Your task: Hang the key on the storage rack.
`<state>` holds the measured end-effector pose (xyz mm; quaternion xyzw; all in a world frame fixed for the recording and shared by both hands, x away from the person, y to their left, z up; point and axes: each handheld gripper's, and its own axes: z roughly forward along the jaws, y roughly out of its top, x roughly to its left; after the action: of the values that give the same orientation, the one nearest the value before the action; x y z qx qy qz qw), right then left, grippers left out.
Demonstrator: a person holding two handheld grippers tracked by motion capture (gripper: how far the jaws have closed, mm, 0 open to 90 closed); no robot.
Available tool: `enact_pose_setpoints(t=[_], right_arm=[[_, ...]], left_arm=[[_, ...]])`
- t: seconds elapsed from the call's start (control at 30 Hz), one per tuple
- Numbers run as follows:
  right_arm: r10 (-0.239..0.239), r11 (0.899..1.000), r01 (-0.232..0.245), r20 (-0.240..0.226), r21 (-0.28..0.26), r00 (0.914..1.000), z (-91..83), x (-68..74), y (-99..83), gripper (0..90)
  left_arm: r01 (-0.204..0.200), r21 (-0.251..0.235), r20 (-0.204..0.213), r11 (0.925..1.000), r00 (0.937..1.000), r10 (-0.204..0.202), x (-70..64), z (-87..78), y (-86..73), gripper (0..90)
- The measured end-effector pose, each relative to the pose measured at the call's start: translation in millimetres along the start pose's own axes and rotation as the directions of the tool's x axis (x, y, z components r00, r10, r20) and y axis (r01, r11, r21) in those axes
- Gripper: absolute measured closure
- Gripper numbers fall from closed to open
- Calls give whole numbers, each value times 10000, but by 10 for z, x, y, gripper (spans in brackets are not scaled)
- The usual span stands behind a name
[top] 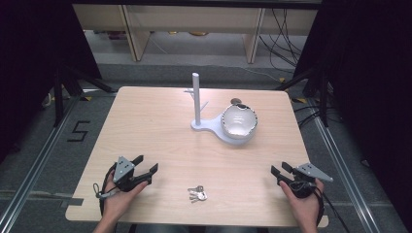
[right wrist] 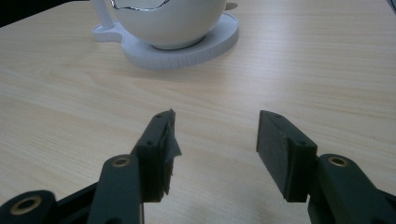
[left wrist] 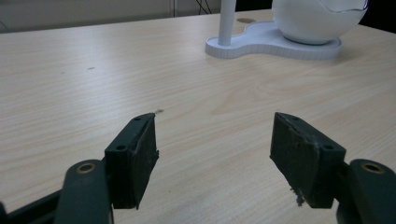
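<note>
A small bunch of silver keys (top: 197,193) lies near the table's front edge, between the two hands. A white stand with an upright post (top: 196,99) and a flat base (top: 210,128) sits at mid-table, holding a white egg-shaped bowl (top: 239,121) with a jagged rim. My left gripper (top: 146,165) rests at the front left, open and empty, to the left of the keys. At the front right my right gripper (top: 280,169) is open and empty too. The stand's base (left wrist: 275,44) and bowl (left wrist: 317,18) lie far ahead of the left gripper (left wrist: 214,140). The bowl (right wrist: 168,21) also stands ahead of the right gripper (right wrist: 215,140).
The light wooden table (top: 145,126) stands on grey floor with a "5" marked in tape (top: 78,131) to its left. Wooden furniture legs (top: 133,34) and cables (top: 286,34) are behind it. Dark curtains flank both sides.
</note>
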<state>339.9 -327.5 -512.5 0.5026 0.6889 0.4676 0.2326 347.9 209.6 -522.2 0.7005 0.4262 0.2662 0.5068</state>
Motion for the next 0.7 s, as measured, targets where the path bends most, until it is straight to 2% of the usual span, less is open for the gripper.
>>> enact_pose_setpoints(t=[0.07,0.1,0.13,0.17,0.2,0.23,0.27,0.3,0.33,0.37,0.4,0.43,0.47,0.5,0.53,0.57,0.6,0.63,0.67,0.7], right_arm=[[-43,10000,42,-8,-62,10000,6,1,0,474],[500,9987,-500,50,-91,9987,7,53,-8,474],[348,9994,-348,41,32,9994,9,51,-7,474],[348,9994,-348,41,32,9994,9,51,-7,474],[-264,9995,263,74,151,9996,19,6,4,473],[-264,9995,263,74,151,9996,19,6,4,473],[-227,9996,227,30,150,9997,26,10,4,470],[-227,9996,227,30,150,9997,26,10,4,470],[-96,9999,95,86,61,9999,28,22,2,465],[-72,9999,71,48,85,10000,28,24,2,465],[-159,9998,158,75,96,9998,30,19,0,464],[-159,9998,158,75,96,9998,30,19,0,464],[261,9992,-262,49,287,9996,17,51,1,462],[261,9992,-262,49,287,9996,17,51,1,462],[282,9992,-282,1,286,9996,22,47,3,458],[289,9989,-287,-46,361,9996,28,48,3,457],[353,9984,-353,0,438,9994,29,53,1,456],[353,9984,-353,0,438,9994,29,53,1,456],[506,9982,-500,-184,325,9985,40,60,1,456],[82,9995,-75,-238,295,9997,49,22,3,456]], left_arm=[[-161,116,22,9998,9999,161,-19,-1,14,357],[-387,136,151,9992,9991,385,-41,1,40,357],[-557,185,502,9983,9972,547,-104,3,126,383],[-557,185,502,9983,9972,547,-104,3,126,395],[-746,477,971,9961,9928,697,-172,25,225,396],[-746,477,971,9961,9928,697,-172,25,225,394],[-1337,1667,1722,9769,9795,1046,-262,73,370,387],[-1337,1667,1722,9769,9795,1046,-262,73,370,378],[-1891,2744,2434,9428,9622,1222,-346,136,475,373],[-1891,2744,2434,9428,9622,1222,-346,136,475,368],[-2241,3316,2822,9164,9505,1303,-383,168,524,365],[-2607,3690,3150,8921,9381,1438,-429,199,567,365],[-2904,4020,3417,8684,9274,1519,-478,232,603,363],[-3261,4459,3807,8336,9119,1530,-528,265,638,363],[-4158,5041,4601,7569,8710,1721,-641,319,698,355],[-4158,5041,4601,7569,8710,1721,-641,319,698,354],[-4632,5211,5058,7169,8441,1777,-773,379,738,348],[-4632,5211,5058,7169,8441,1777,-773,379,738,347],[-5017,5228,5359,6891,8222,1920,-887,433,774,344],[-5552,5293,5695,6415,7930,2164,-947,475,814,337]])
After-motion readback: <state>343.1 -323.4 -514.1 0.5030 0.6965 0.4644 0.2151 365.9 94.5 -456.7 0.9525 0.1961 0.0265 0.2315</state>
